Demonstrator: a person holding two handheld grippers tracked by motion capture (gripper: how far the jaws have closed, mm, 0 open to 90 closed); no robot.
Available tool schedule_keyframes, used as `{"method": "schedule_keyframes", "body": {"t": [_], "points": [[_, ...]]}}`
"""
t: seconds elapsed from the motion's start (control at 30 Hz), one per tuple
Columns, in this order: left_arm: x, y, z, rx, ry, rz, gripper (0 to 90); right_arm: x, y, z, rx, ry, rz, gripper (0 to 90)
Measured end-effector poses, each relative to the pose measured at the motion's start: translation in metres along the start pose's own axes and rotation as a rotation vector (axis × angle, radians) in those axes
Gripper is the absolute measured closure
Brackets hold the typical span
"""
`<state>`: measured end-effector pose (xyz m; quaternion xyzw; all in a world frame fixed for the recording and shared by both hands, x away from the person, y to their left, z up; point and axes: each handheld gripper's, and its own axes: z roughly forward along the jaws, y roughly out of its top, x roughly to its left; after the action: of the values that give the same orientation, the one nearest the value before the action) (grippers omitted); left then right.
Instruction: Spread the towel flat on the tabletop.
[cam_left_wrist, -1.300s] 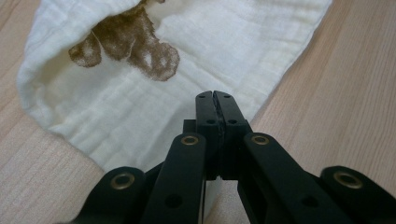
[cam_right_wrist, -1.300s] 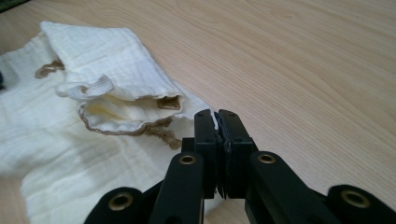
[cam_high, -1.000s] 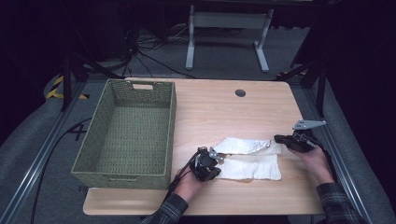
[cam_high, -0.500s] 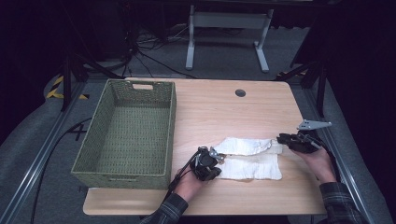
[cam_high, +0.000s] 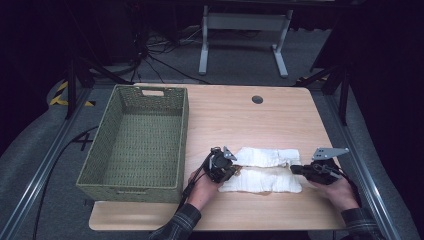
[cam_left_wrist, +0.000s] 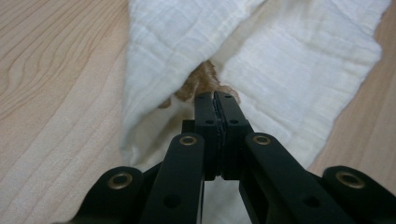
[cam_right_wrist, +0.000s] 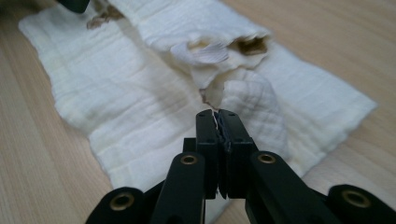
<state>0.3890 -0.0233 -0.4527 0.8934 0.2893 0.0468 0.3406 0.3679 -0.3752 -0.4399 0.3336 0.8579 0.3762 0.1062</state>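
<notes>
Tools grip both ends of the white cloth on the worktop in the high view, a green basket left. Left tool is clamped on a cloth fold in its view; right tool, likewise pinching cloth edge.

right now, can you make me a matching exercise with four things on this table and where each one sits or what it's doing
Things:
1. woven green basket
2. white cloth
3. left gripper
4. right gripper

Places or states:
A. shut on the cloth's right end
B. stands on the left part of the table, nothing inside
C. shut on the cloth's left end
D. lies folded flat on the wood between the two grippers

Pairs: 1-B, 2-D, 3-C, 4-A
</notes>
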Motion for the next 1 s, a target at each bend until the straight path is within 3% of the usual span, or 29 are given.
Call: {"method": "schedule_keyframes", "body": {"t": [0.17,0.27,0.33,0.53,0.63,0.73,0.83,1.0], "points": [[0.0,-0.001,0.003,0.021,-0.003,0.008,89.4,0.005,-0.002,0.011,0.047,0.015,-0.02,86.7],[0.0,-0.002,0.004,0.009,0.008,0.014,89.4,0.006,-0.003,0.012,0.063,0.011,-0.025,79.8],[0.0,-0.002,0.004,0.007,0.003,0.008,89.4,0.01,-0.001,0.008,0.037,-0.009,-0.042,77.0],[0.0,-0.002,0.004,0.005,0.001,0.007,89.4,0.022,0.0,0.003,-0.005,0.025,-0.064,75.5],[0.0,-0.002,0.004,0.005,-0.003,0.004,89.4,0.031,0.0,0.005,-0.001,0.067,-0.071,81.1],[0.001,-0.002,0.004,0.006,-0.002,0.005,89.6,0.028,-0.005,0.015,0.067,0.049,-0.077,88.8],[0.0,-0.003,0.003,0.007,-0.007,-0.003,89.7,0.026,-0.007,0.015,0.072,0.059,-0.061,89.3],[-0.007,-0.01,-0.002,0.022,-0.021,0.012,89.7,0.031,-0.011,0.011,0.078,0.079,-0.077,89.4]]}}
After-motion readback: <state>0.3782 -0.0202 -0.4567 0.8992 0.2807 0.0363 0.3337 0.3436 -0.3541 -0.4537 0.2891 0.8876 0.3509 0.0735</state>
